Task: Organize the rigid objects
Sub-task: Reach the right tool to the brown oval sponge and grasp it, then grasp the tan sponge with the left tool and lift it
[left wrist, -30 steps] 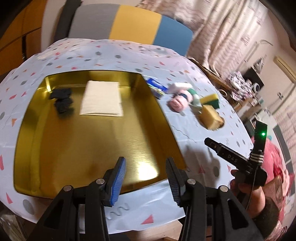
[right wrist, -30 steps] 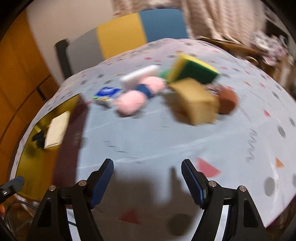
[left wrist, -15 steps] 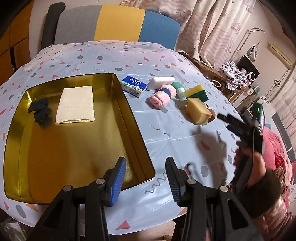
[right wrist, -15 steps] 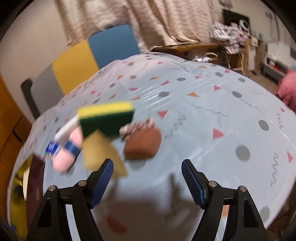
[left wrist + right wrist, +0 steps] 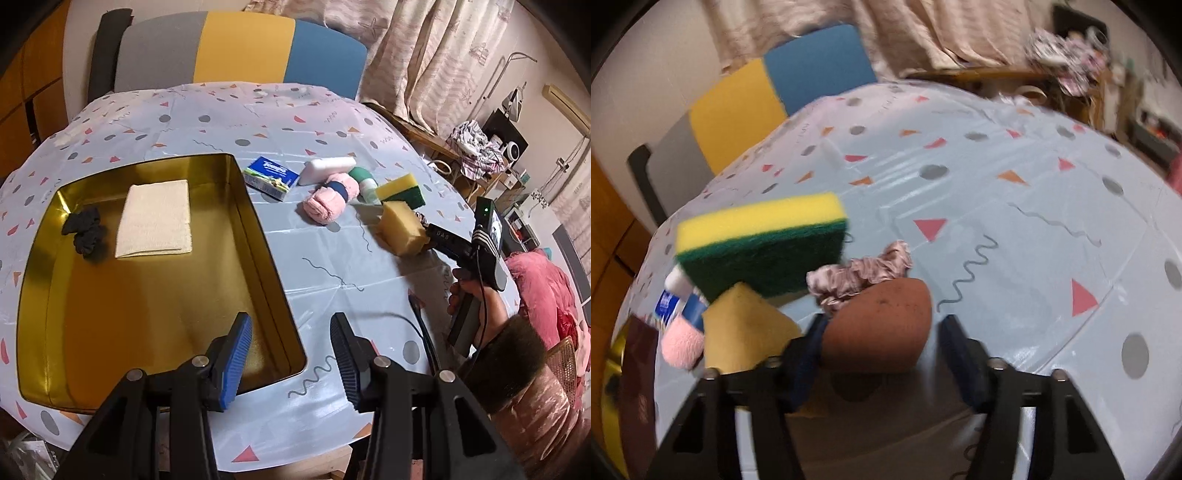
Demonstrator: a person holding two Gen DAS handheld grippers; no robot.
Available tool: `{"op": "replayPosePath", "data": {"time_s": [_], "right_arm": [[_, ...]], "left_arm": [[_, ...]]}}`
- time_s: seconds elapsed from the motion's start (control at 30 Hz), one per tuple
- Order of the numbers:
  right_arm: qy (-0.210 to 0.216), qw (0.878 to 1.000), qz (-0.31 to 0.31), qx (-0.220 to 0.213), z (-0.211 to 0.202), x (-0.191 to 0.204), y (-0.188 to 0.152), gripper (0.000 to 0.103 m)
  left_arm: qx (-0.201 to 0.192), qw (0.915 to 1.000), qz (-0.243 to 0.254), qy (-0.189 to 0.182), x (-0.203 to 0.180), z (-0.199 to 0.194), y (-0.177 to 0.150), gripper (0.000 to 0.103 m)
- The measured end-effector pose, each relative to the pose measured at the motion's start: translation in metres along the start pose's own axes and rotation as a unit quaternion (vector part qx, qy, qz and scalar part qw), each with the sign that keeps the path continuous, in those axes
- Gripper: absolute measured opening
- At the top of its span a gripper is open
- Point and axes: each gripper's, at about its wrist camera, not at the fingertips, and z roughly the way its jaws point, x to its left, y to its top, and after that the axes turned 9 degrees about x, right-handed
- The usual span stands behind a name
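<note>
My right gripper (image 5: 882, 336) is open, its jaws on either side of a brown egg-shaped sponge (image 5: 879, 328) on the table; the left jaw touches it, the right stands apart. A patterned scrunchie (image 5: 860, 275), a yellow-green scouring sponge (image 5: 764, 243) and a yellow sponge block (image 5: 746, 328) lie just beyond. In the left wrist view the right gripper (image 5: 439, 236) sits behind the yellow sponge block (image 5: 400, 227). My left gripper (image 5: 291, 354) is open and empty over the near right corner of the gold tray (image 5: 37, 295).
The tray holds a folded cream cloth (image 5: 157, 218) and a black scrunchie (image 5: 86, 230). On the tablecloth lie a tissue pack (image 5: 271, 177), a white bar (image 5: 327, 170), a rolled pink towel (image 5: 330, 199) and a green-white bottle (image 5: 364, 181). A chair (image 5: 236, 48) stands behind.
My right gripper has moved forward and down to the brown sponge, which now lies between its jaws. My left gripper has drifted slightly, with the view shifting left.
</note>
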Motion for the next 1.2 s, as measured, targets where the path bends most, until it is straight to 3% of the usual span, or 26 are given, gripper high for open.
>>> {"op": "replayPosePath", "data": {"time_s": [0.1, 0.3, 0.43, 0.67, 0.9, 1.03, 1.2], "right_arm": [[-0.005, 0.999, -0.032, -0.013, -0.004, 0.006, -0.006, 0.049], [0.019, 1.0, -0.005, -0.021, -0.018, -0.009, -0.021, 0.048], [-0.005, 0.999, -0.022, -0.035, -0.028, -0.01, -0.033, 0.048], [0.003, 0.999, -0.007, -0.049, -0.028, -0.024, -0.044, 0.048], [0.024, 0.998, 0.011, -0.064, -0.027, -0.032, -0.047, 0.048], [0.025, 0.997, 0.014, -0.068, -0.028, -0.033, -0.048, 0.048], [0.035, 0.997, 0.018, -0.069, -0.026, -0.036, -0.048, 0.048]], "left_arm": [[0.005, 0.9999, 0.01, -0.002, -0.01, 0.006, 0.006, 0.044], [0.001, 0.9989, 0.046, -0.004, -0.044, 0.012, 0.028, 0.044], [0.002, 0.9973, 0.073, -0.006, -0.073, 0.023, 0.046, 0.044], [0.039, 0.9932, 0.11, -0.005, -0.126, 0.066, 0.078, 0.047], [0.063, 0.9911, 0.117, -0.012, -0.165, 0.11, 0.104, 0.048], [0.08, 0.9909, 0.108, -0.011, -0.179, 0.142, 0.12, 0.062], [0.114, 0.9894, 0.09, -0.008, -0.186, 0.181, 0.134, 0.064]]}}
